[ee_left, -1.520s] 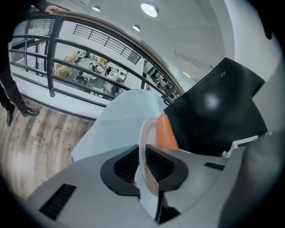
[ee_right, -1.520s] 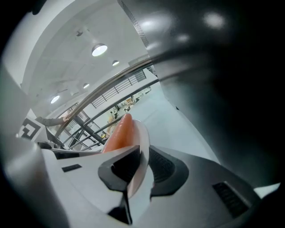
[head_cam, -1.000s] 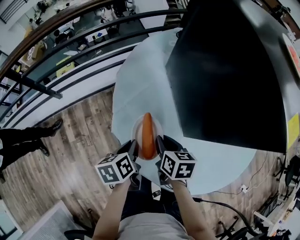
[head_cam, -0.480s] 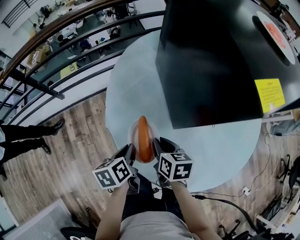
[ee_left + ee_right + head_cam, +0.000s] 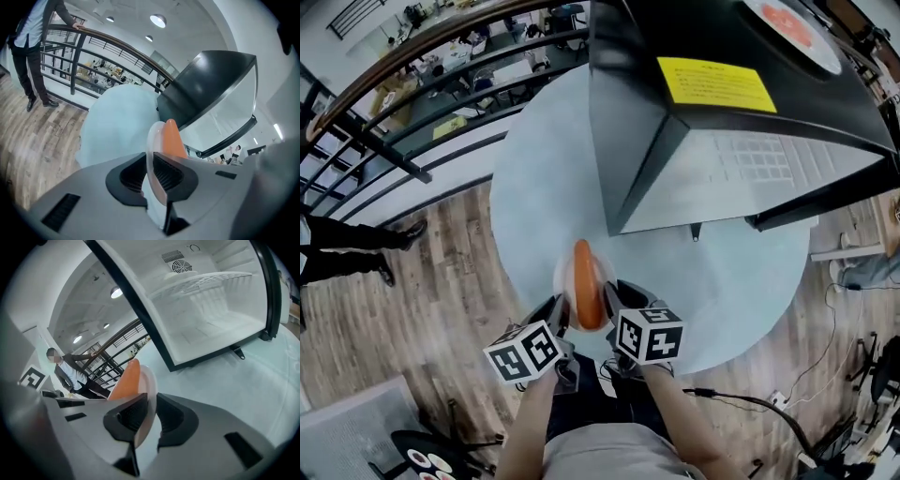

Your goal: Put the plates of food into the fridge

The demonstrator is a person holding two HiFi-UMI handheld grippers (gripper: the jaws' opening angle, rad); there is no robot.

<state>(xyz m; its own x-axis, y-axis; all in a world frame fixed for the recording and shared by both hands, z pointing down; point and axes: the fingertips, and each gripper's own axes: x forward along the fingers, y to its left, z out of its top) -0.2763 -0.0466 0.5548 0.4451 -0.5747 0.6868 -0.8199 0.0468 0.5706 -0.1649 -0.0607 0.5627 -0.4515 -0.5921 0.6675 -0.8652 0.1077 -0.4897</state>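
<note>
Grey plastic and black ribbed pads come first: two hand-held grippers, each carrying a cube of square markers, are held side by side in front of the person. The left gripper [image 5: 560,314] is clamped on the left rim of a white plate [image 5: 562,275], and the right gripper [image 5: 617,298] is clamped on the opposite rim. In each gripper view the pads press on the thin rim from both faces. Gripping from two sides probably keeps the plate level, so the food does not roll off.

A long orange piece of food [image 5: 586,286], possibly a carrot, lies along the plate and points away from the person. The plate seems to be held up over the near edge of a round, pale blue table [image 5: 534,178], not resting on it.

Farther back on the table stands a black fridge [image 5: 647,84] with a yellow label [image 5: 712,82] on top. Its front is open toward the plate, showing a bare white interior [image 5: 750,169] with a shelf [image 5: 206,280]. The plate is near the opening but still outside it.

Beyond the table are a wooden floor [image 5: 422,300], a dark railing [image 5: 412,56] and a person [image 5: 28,42] standing beside it
</note>
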